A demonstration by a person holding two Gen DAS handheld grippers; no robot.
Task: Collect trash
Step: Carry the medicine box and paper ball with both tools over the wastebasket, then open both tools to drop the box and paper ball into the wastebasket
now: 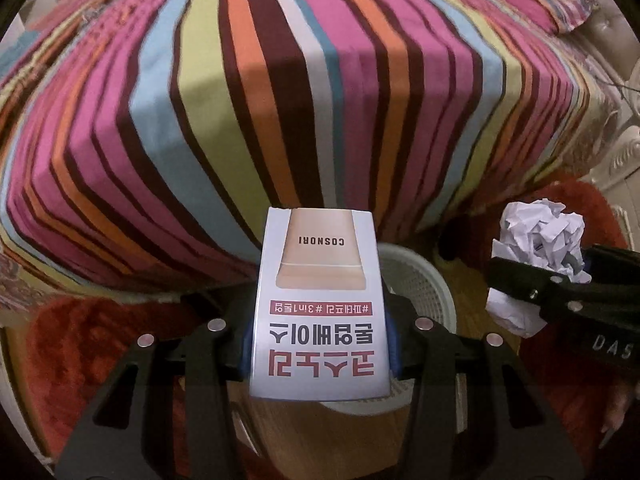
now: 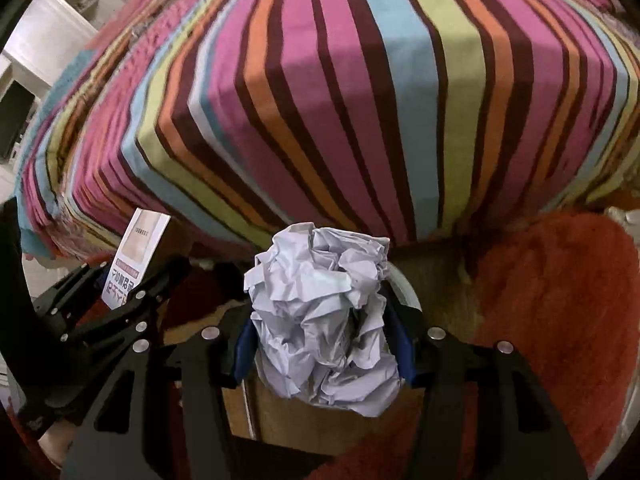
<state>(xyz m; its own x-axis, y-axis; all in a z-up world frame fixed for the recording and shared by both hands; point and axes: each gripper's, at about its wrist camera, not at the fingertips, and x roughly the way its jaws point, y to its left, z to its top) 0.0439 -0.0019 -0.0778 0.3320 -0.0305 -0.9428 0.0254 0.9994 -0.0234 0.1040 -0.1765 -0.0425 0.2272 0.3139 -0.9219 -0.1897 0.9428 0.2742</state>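
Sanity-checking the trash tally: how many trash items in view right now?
2. The cosmetics box is clamped in the left gripper; the crumpled paper ball is clamped in the right gripper. Both are above the white basket. More may be hidden.

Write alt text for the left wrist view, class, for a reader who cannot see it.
The left tongs grip a white Cosnori box over a white mesh wastebasket. At right, the right tongs hold a crumpled paper ball. Behind lies a bed under a striped cover, with a red rug below.
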